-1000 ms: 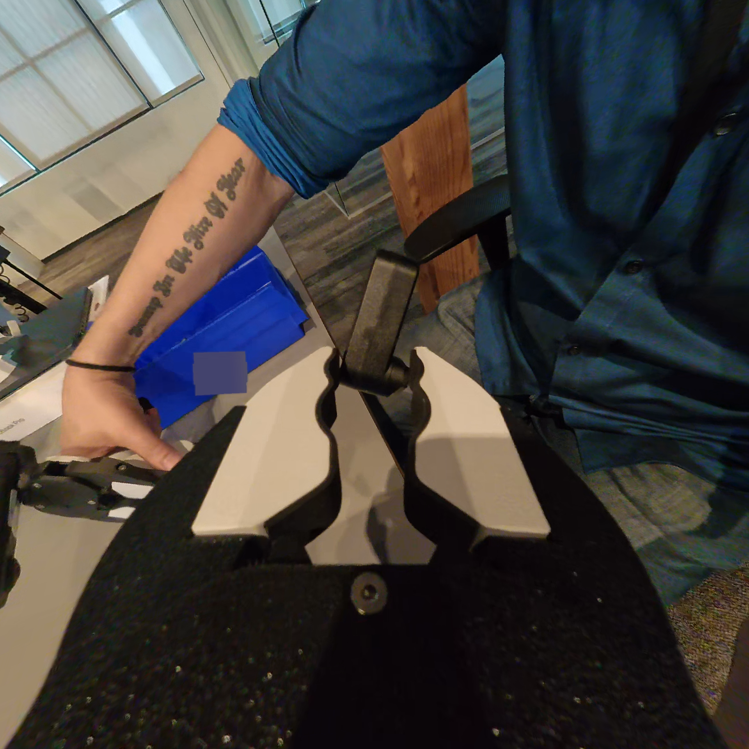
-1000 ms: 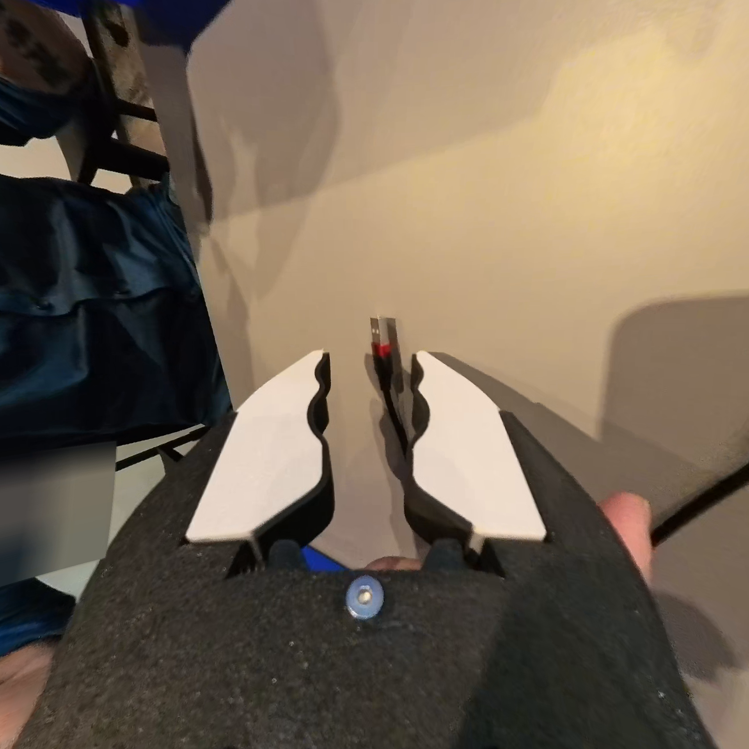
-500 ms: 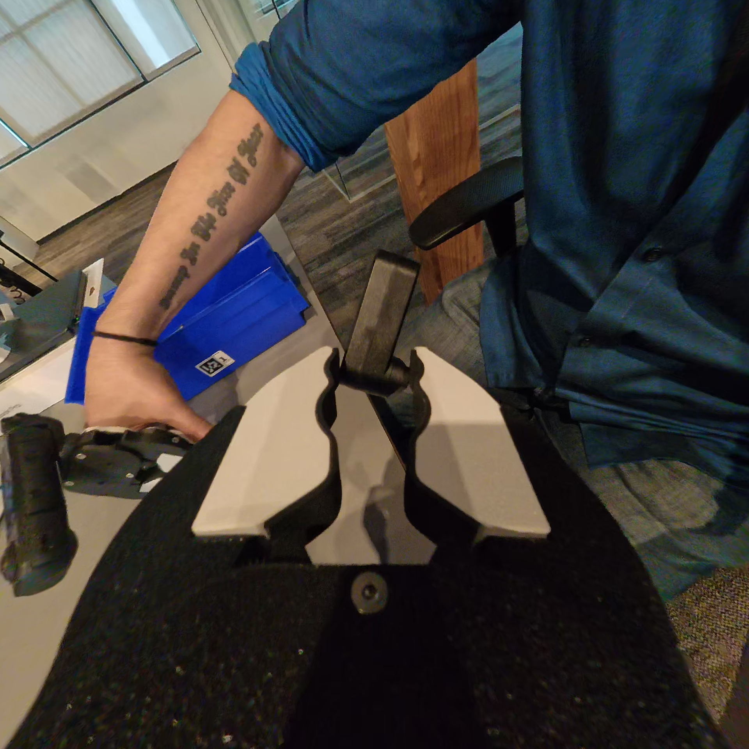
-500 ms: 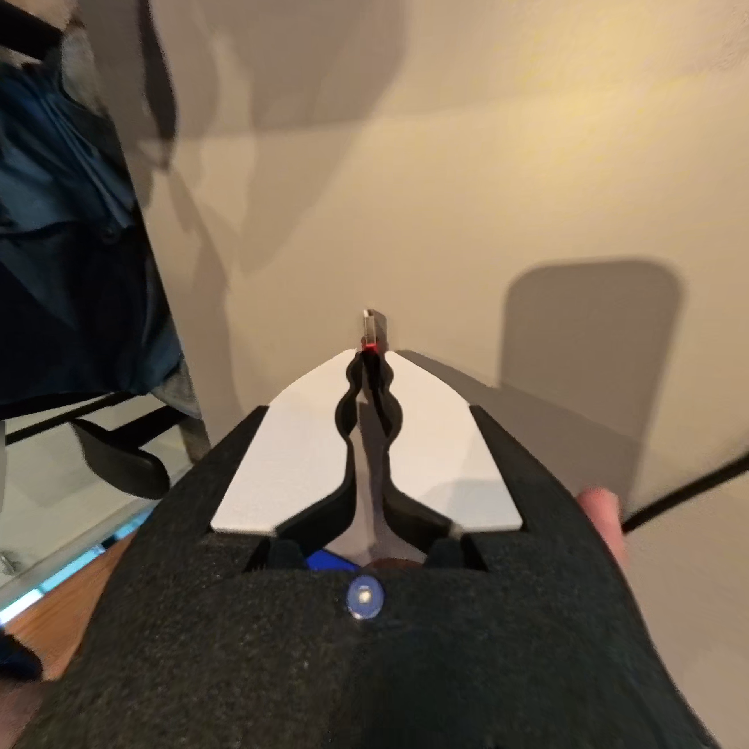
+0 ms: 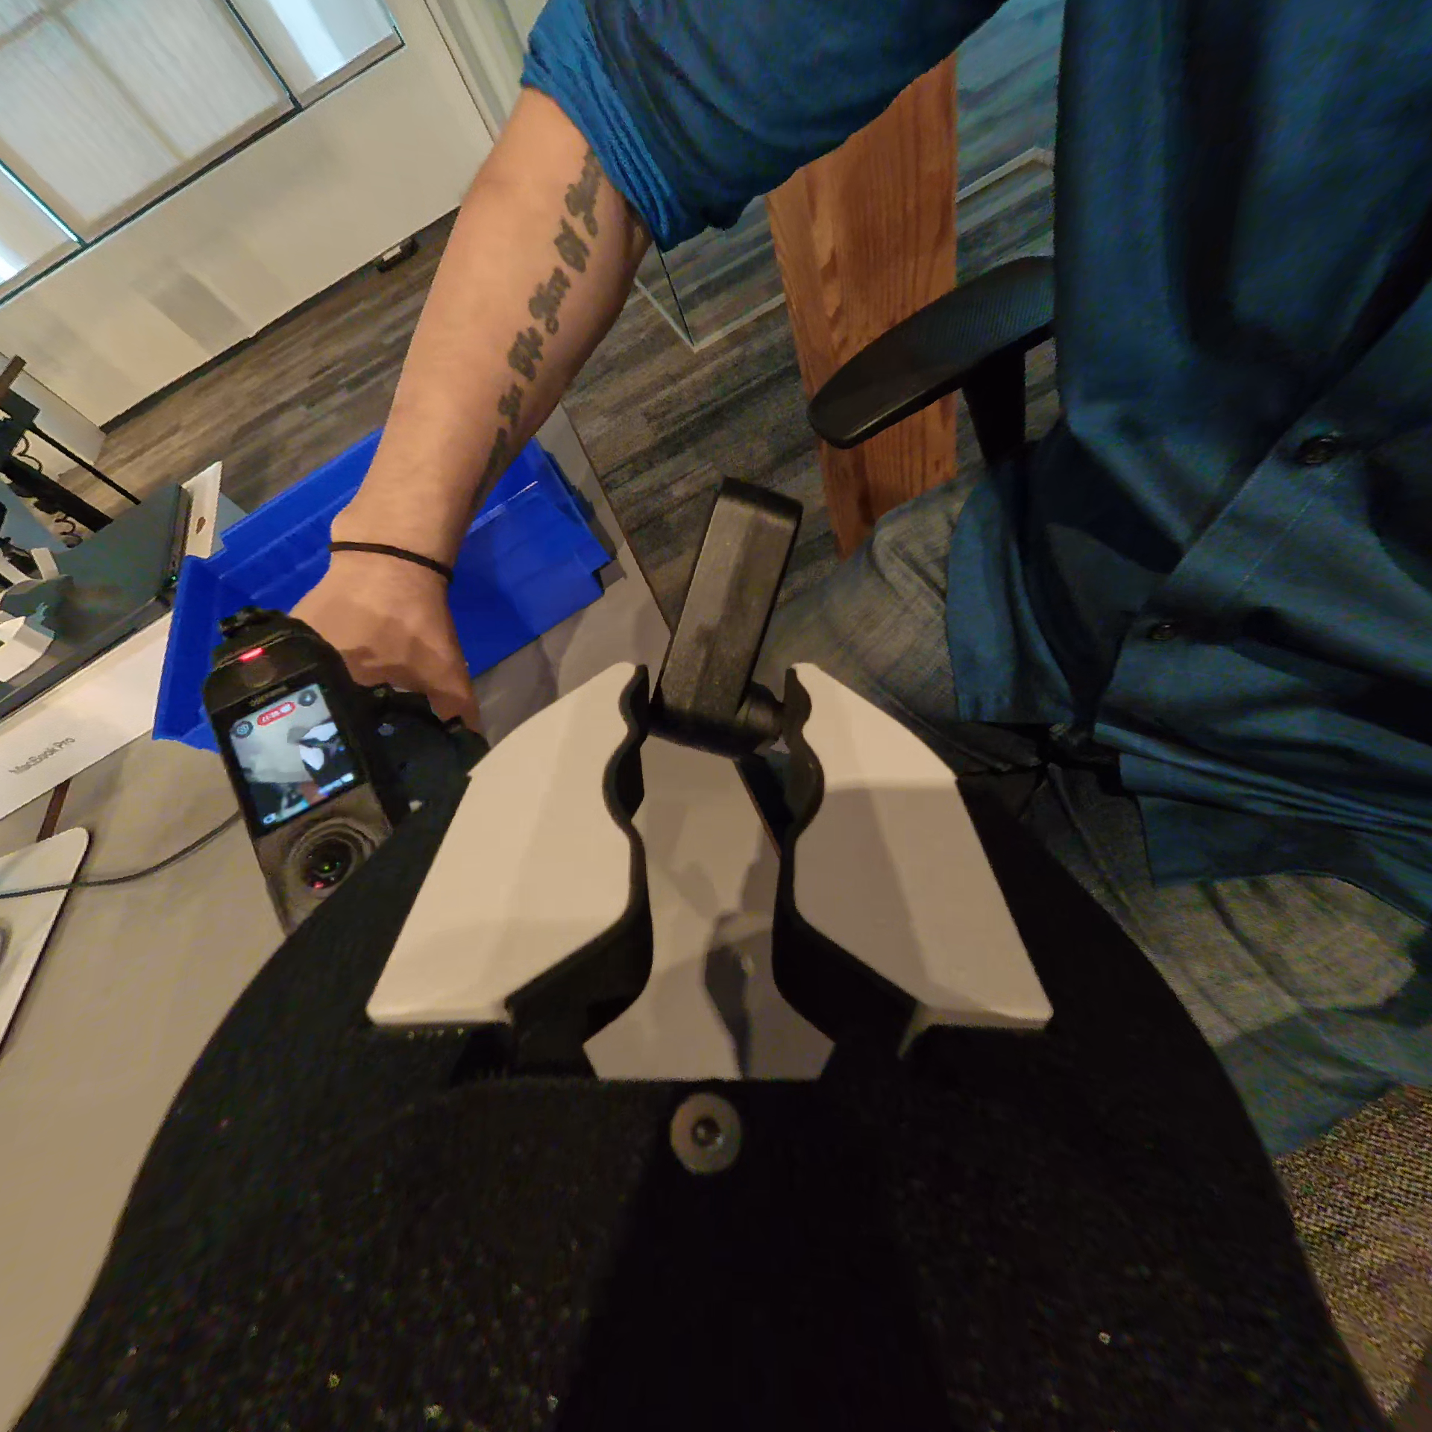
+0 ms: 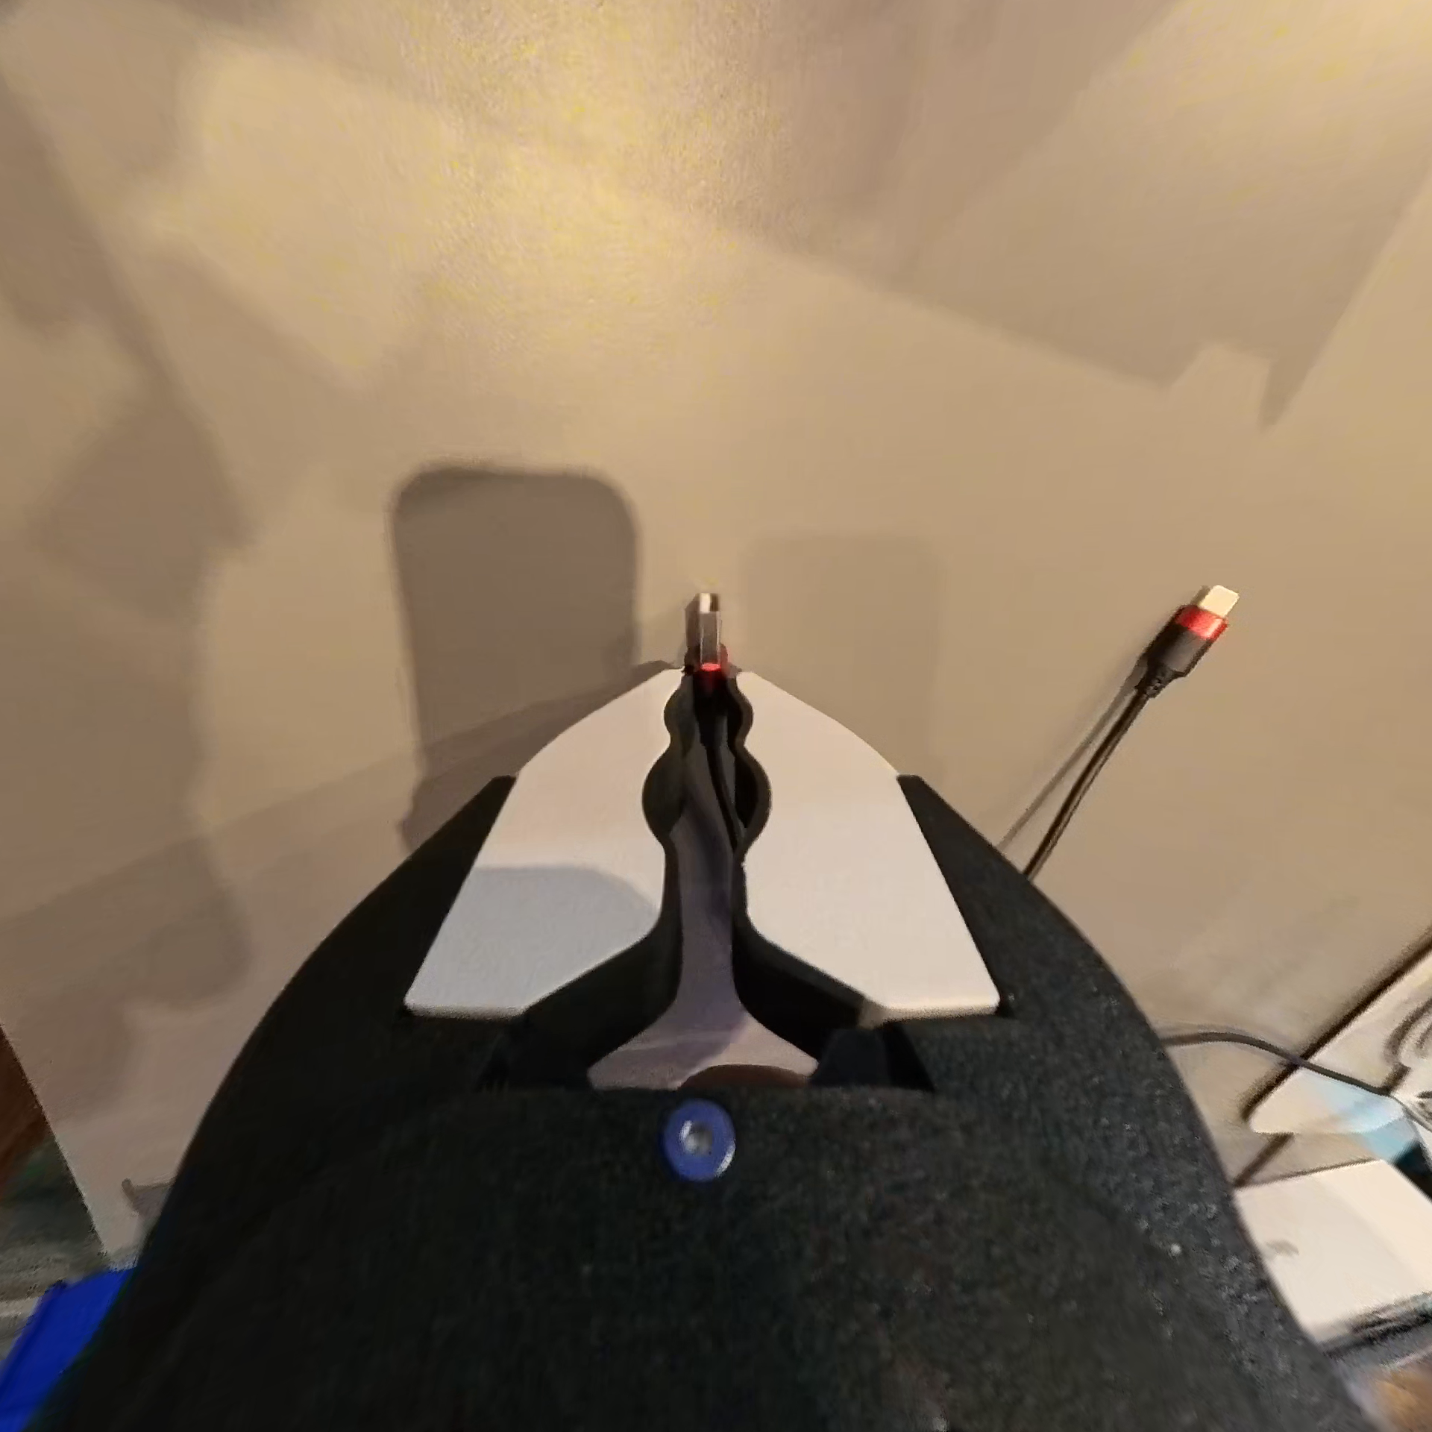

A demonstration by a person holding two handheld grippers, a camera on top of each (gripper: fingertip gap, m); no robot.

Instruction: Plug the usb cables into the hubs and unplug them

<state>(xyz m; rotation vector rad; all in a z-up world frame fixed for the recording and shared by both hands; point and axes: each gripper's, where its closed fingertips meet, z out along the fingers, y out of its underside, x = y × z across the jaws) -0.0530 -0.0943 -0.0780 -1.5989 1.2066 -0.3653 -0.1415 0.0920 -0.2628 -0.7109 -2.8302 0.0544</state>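
The left gripper (image 5: 714, 701) points toward the seated person's lap, its two pale fingers (image 5: 535, 837) pressed against the base of a black USB hub (image 5: 728, 597) that stands tilted up and away from the tips, over the edge of the grey table (image 5: 93, 1007). To the left of it, the person's right hand (image 5: 387, 628), with a black band at the wrist and a rolled blue sleeve (image 5: 697, 101) above, grips the right gripper (image 5: 341, 775), whose camera back shows a lit screen. Beyond that hand sits a blue bin (image 5: 535, 558); what it holds cannot be seen.

In the right wrist view, the right gripper (image 6: 707, 672) is closed almost fully, pinching a black USB cable (image 6: 724, 775) just behind its red collar, so the metal plug (image 6: 705, 631) juts straight ahead of the tips. Off to the right of the tips, a second USB cable (image 6: 1185, 643) with a red collar lies on the table, apart from them.
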